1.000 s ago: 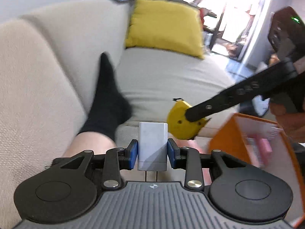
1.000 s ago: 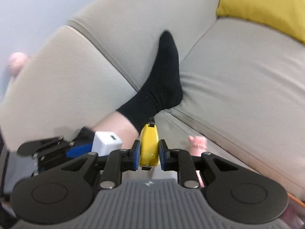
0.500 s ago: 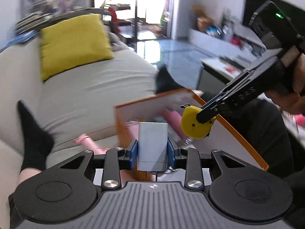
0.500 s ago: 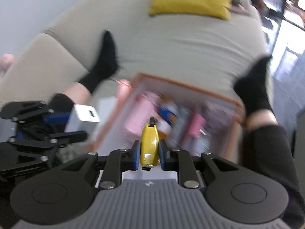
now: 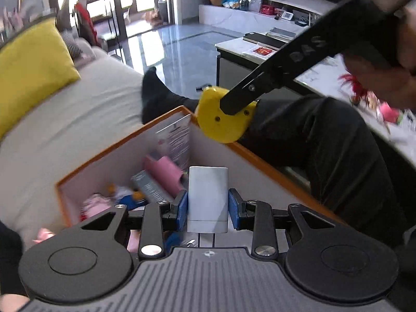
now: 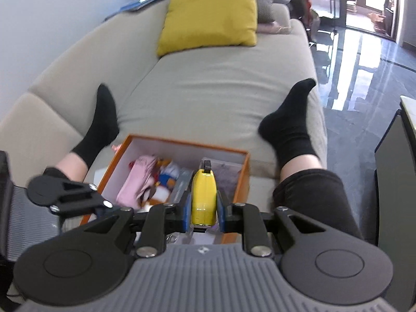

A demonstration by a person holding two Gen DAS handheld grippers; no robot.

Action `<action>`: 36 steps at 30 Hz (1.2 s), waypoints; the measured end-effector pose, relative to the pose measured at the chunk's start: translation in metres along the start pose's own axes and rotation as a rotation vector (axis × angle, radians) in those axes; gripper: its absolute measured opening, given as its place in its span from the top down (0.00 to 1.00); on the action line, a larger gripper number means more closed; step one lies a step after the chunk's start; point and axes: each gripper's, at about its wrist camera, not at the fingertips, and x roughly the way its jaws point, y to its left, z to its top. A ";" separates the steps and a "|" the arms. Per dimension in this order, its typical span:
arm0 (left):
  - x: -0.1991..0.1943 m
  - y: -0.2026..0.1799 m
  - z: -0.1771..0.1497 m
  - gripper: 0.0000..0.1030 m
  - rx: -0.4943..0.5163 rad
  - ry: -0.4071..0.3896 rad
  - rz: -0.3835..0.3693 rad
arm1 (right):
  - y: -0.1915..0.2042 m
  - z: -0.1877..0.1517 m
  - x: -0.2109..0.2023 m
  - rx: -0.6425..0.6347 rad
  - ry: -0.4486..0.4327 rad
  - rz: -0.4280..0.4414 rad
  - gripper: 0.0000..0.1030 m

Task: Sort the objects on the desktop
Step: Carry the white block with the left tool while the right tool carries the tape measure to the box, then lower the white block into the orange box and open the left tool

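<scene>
My left gripper (image 5: 207,206) is shut on a white charger block (image 5: 208,197), held above an orange box (image 5: 122,140) with white inner walls. My right gripper (image 6: 203,207) is shut on a yellow tape measure (image 6: 203,197), over the same box (image 6: 182,143). In the left wrist view the tape measure (image 5: 221,119) hangs above the box's far right rim. The box holds a pink pouch (image 6: 137,179), a pink roll (image 5: 163,171), a duck toy (image 6: 166,175) and a leaflet (image 5: 174,140).
The box rests on a grey sofa (image 6: 208,78) between a person's legs in black socks (image 6: 288,124). A yellow cushion (image 6: 208,13) leans at the sofa's back. A white table (image 5: 260,46) with books stands across a glossy floor.
Both grippers swung from the sofa corner towards the orange box, keeping their objects. The box now lies right under both of them.
</scene>
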 end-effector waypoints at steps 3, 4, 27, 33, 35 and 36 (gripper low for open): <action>0.022 0.004 0.007 0.64 -0.097 0.022 -0.046 | -0.009 0.002 -0.001 0.009 -0.018 -0.005 0.79; 0.030 0.005 0.008 0.64 -0.134 0.033 -0.062 | -0.012 0.003 0.001 0.015 -0.018 -0.001 0.79; 0.105 0.039 0.028 0.63 -0.630 0.128 0.065 | -0.037 0.009 0.012 0.024 -0.021 0.042 0.79; 0.106 0.046 0.025 0.63 -0.660 0.111 0.049 | -0.036 0.009 0.009 0.016 -0.028 0.033 0.79; 0.105 0.047 0.024 0.63 -0.656 0.111 0.039 | -0.035 0.009 0.009 0.017 -0.028 0.032 0.79; 0.105 0.047 0.024 0.63 -0.656 0.111 0.032 | -0.034 0.009 0.009 0.017 -0.028 0.031 0.79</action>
